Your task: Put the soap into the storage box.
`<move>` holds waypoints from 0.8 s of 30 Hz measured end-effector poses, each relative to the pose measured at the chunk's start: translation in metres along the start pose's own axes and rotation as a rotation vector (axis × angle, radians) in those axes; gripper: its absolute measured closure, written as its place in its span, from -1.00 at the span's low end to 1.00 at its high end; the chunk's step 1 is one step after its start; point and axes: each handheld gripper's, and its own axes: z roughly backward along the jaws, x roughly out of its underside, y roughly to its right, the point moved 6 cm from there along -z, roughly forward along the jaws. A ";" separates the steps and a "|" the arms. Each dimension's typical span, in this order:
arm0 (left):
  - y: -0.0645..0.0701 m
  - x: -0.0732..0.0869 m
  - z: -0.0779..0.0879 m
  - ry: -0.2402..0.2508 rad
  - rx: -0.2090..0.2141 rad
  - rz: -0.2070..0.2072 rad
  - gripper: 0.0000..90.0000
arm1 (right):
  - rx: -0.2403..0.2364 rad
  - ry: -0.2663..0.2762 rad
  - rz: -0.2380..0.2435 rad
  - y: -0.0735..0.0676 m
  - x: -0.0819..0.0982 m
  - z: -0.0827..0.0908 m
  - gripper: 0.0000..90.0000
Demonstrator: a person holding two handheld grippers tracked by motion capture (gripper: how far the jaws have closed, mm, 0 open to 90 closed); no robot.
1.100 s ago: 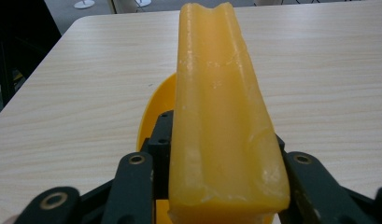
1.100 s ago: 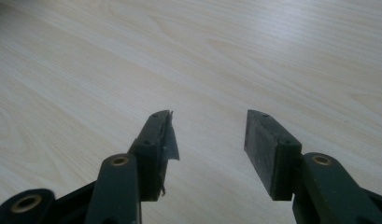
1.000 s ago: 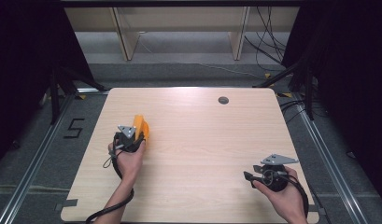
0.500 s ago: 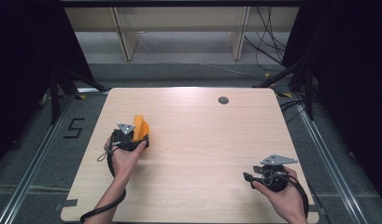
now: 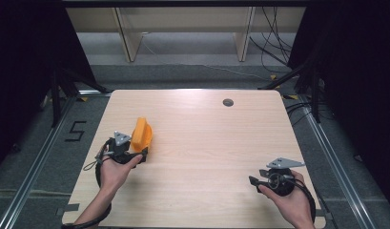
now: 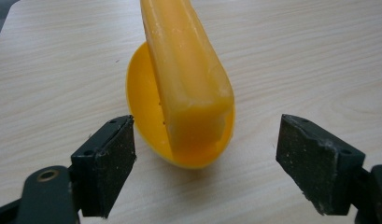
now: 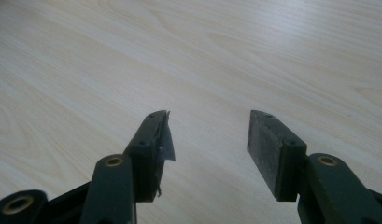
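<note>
Letting go is the news at the left of the high view: the left tool (image 5: 141, 155) has just been opening its jaws and now stands wide, drawn back a little toward the lower left of the frame from where it was a second ago. In the left gripper view the orange scoop-like piece (image 6: 184, 93) lies between the two pads without touching either; it rests by itself on the table (image 5: 207, 143), left of centre. My reading is that the placing step is finished and the left hand is free to withdraw. Further right, near the lower right corner of the high view, the right tool (image 5: 255, 182) has been easing its jaws wider, now about half apart, with bare wood between them.
</note>
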 end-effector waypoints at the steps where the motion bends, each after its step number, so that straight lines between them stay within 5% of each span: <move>1: 0.000 0.000 0.000 0.000 0.000 0.000 -0.58 | 0.001 -0.005 -0.013 -0.001 0.000 0.001 0.07; 7: -0.004 0.013 0.016 0.023 0.057 -0.036 -0.57 | 0.015 0.010 0.013 0.003 0.000 0.000 0.06; 11: -0.015 0.024 0.019 0.034 0.043 -0.094 -0.56 | 0.018 0.001 -0.001 0.004 0.002 0.000 0.05; 16: -0.024 0.042 0.029 0.069 0.076 -0.073 -0.55 | 0.017 0.002 -0.027 0.003 0.001 0.001 0.05; 21: -0.026 0.062 0.037 0.132 0.110 -0.029 -0.53 | 0.026 0.013 -0.021 0.004 0.001 0.000 0.02; 24: -0.026 0.070 0.040 0.130 0.131 -0.021 -0.51 | 0.015 0.040 0.004 0.005 -0.001 -0.001 0.02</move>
